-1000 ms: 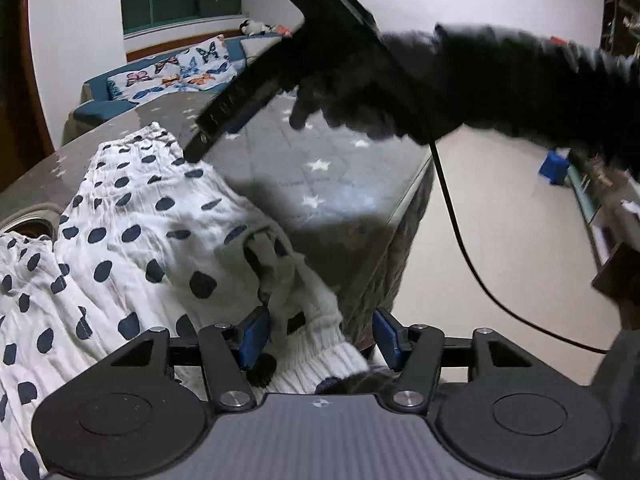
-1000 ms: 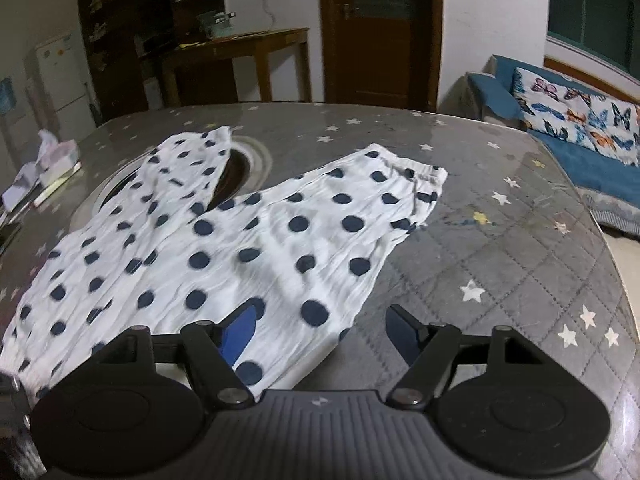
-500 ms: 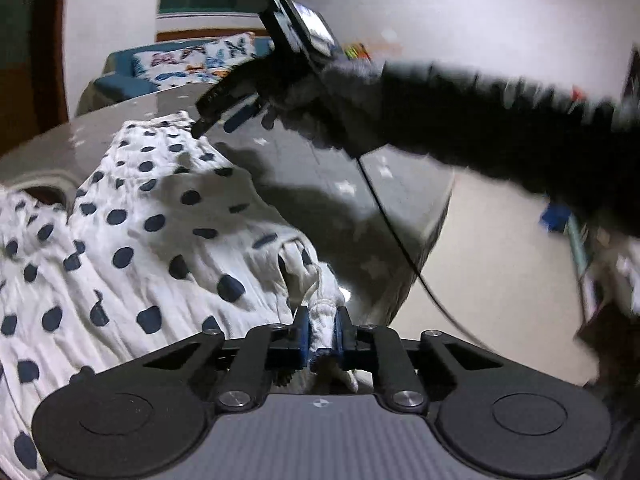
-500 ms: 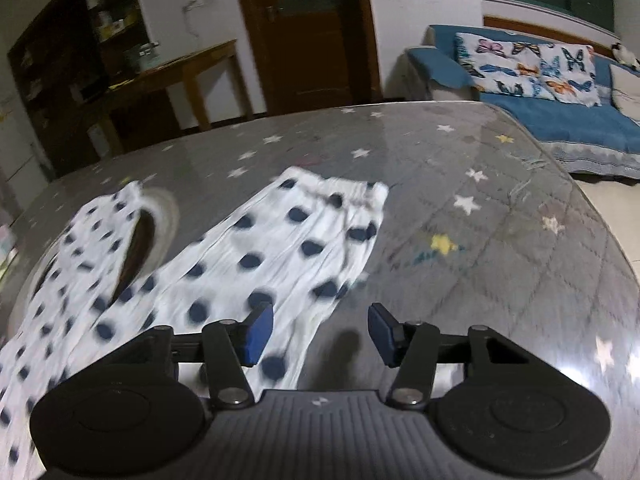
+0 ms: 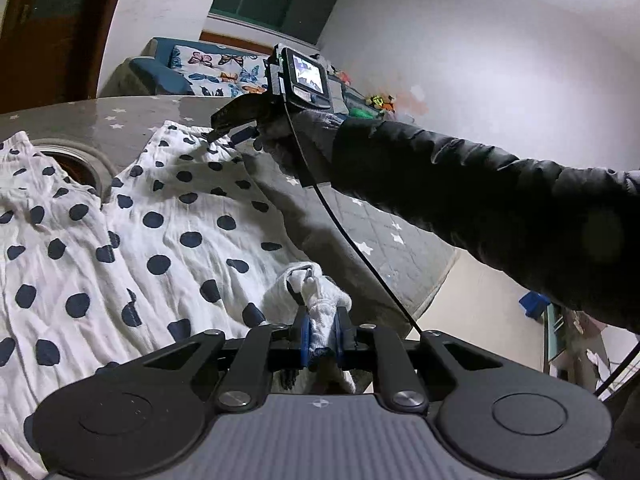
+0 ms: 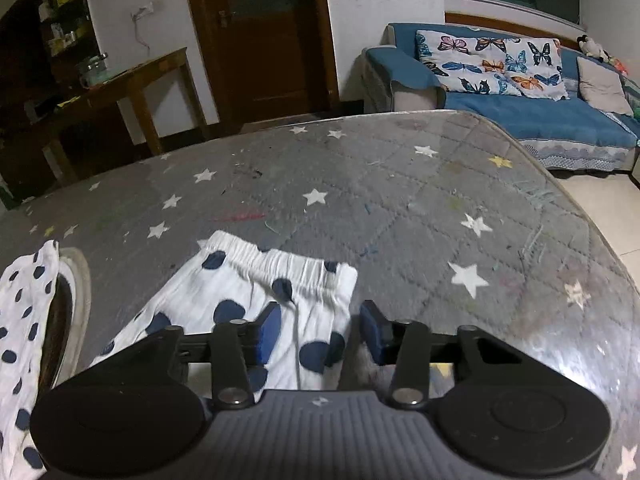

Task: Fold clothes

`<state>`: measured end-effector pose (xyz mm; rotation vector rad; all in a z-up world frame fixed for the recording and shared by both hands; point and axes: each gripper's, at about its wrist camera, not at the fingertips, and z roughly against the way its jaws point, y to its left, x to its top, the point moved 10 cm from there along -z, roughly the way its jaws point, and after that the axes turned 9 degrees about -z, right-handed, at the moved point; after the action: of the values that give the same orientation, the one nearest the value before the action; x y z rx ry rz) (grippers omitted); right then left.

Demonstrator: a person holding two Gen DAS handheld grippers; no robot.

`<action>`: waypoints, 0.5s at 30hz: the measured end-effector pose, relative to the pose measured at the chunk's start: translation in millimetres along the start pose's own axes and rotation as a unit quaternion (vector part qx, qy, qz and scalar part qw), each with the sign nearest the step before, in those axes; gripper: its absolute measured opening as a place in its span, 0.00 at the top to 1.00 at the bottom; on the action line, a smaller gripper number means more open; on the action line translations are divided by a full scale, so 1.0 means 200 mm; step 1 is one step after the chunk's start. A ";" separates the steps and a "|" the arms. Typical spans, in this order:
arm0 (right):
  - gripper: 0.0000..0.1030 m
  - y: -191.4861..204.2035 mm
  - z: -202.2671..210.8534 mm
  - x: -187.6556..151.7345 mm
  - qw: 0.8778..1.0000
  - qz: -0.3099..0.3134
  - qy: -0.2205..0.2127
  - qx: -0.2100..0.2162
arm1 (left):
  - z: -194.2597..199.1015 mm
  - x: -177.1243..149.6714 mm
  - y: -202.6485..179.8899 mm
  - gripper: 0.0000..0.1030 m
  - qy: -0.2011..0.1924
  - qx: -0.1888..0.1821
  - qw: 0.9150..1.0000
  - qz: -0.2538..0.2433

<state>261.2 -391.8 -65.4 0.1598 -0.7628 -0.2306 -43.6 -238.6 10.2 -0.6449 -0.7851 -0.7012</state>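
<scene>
We see 2 close views, each looking forward and down from behind a claw. Both share the spotted garment point(image 5: 168, 232) on the starred surface point(image 6: 360, 200) and the sofa point(image 6: 520, 116) beyond.

The left tool point(image 5: 320, 334) pinches a bunched white corner of the polka-dot garment point(image 5: 168, 224), which is spread over the grey starred tabletop point(image 5: 384, 236); the right tool point(image 5: 224, 128) touches its far hem
</scene>
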 end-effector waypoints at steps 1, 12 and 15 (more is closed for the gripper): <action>0.80 0.00 -0.01 0.01 1.000 0.002 0.000 -0.005 | 0.01 0.00 0.01 0.87 -0.002 0.001 1.000 0.002; 0.98 0.22 0.18 0.23 0.999 0.009 -0.042 0.007 | 0.26 -0.01 0.09 0.88 -0.051 0.026 0.998 0.040; 0.98 0.37 0.24 0.31 0.998 0.015 -0.056 0.025 | 0.37 -0.04 0.11 0.88 -0.068 0.041 0.995 0.057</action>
<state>281.0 -338.6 27.0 0.1834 -0.8814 -0.1938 -60.0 -168.3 38.8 -0.6619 -0.8922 -0.5226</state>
